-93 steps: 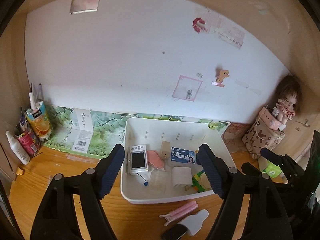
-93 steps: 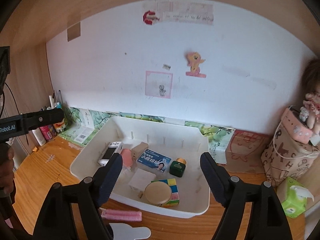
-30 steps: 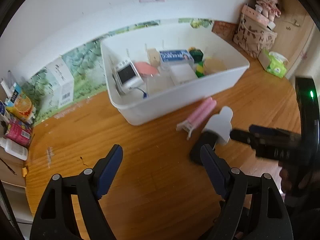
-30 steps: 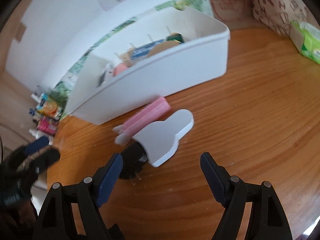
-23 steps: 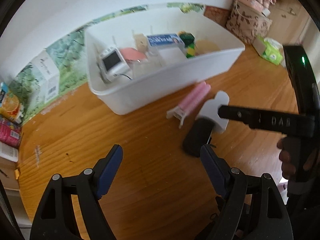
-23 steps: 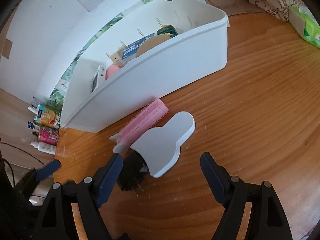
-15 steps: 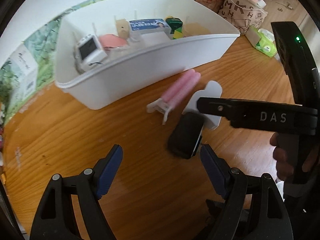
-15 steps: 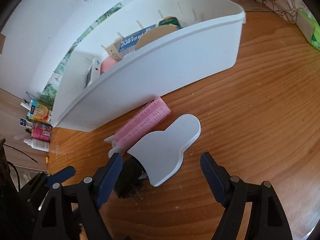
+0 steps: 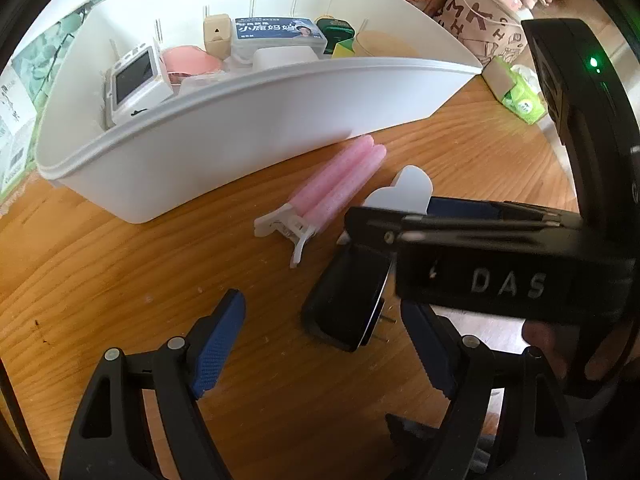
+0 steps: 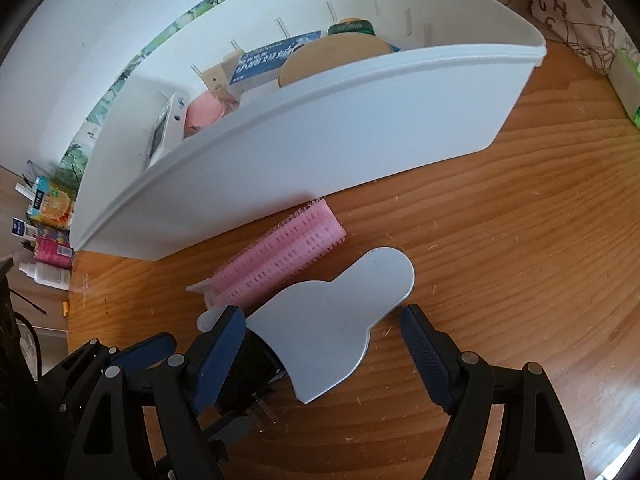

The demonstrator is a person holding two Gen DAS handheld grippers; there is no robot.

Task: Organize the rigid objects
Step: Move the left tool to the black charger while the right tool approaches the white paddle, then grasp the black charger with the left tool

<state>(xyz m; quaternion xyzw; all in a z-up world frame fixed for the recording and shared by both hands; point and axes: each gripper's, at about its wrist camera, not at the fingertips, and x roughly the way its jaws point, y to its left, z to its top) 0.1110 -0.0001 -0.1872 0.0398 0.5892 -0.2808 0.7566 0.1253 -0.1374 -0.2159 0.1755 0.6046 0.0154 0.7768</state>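
Note:
A black plug adapter (image 9: 344, 300) with metal prongs lies on the wooden table, partly under a white flat bottle-shaped piece (image 10: 332, 328). A pink hair roller clip (image 9: 340, 184) rests beside them, against the white bin (image 9: 260, 80). My left gripper (image 9: 320, 344) is open, tilted down just above the adapter, which sits between its fingers. My right gripper (image 10: 320, 352) is open and straddles the white piece without pressing on it. The right gripper's black body crosses the left wrist view and hides part of the white piece there.
The bin holds a small white camera (image 9: 136, 84), a blue box (image 9: 276, 32) and several other items. A green tissue pack (image 9: 520, 96) and a patterned bag (image 9: 480, 28) stand at the right. Cartons and bottles (image 10: 48, 216) are at the far left.
Both grippers have dropped closer to the table and tipped further down. The adapter and the white piece now sit between the fingers. Neither gripper's opening has changed.

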